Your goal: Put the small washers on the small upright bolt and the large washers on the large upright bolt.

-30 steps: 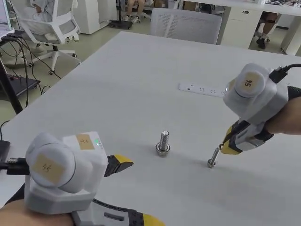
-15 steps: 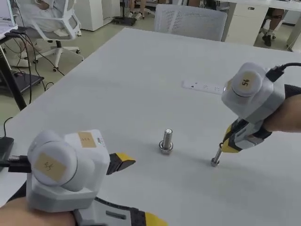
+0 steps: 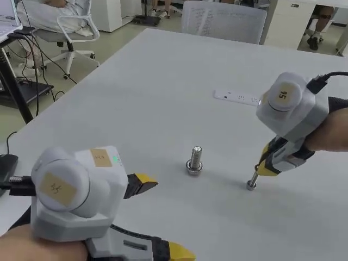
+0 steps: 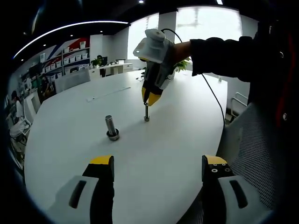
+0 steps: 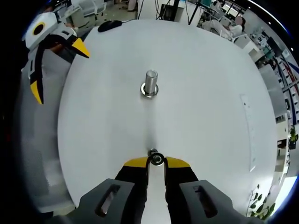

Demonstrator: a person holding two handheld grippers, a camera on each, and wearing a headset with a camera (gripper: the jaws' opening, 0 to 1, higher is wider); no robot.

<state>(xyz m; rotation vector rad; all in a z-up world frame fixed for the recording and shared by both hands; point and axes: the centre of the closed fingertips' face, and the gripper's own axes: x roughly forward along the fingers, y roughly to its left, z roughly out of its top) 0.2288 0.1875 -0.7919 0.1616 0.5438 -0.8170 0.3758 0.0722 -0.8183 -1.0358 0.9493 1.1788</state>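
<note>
The large bolt (image 3: 194, 161) stands upright mid-table with a washer ring around its base (image 5: 149, 89). To its right stands the small bolt (image 3: 252, 182), thin and slightly tilted. My right gripper (image 3: 263, 167) sits right over the small bolt's top, its jaws almost together on a small washer (image 5: 156, 159). The left gripper view shows the right gripper (image 4: 150, 98) just above the small bolt (image 4: 146, 113), with the large bolt (image 4: 111, 128) to its left. My left gripper (image 3: 163, 217) hovers near the table's front edge, open, with nothing between its fingers (image 4: 102, 163).
A white power strip (image 3: 236, 98) lies on the white table (image 3: 136, 98) behind the bolts. A grey mesh chair (image 3: 223, 20) stands at the far edge. An office chair and cables are on the floor to the left.
The head camera has shifted a little. My right gripper stays at the top of the small bolt and my left gripper stays open near the front edge.
</note>
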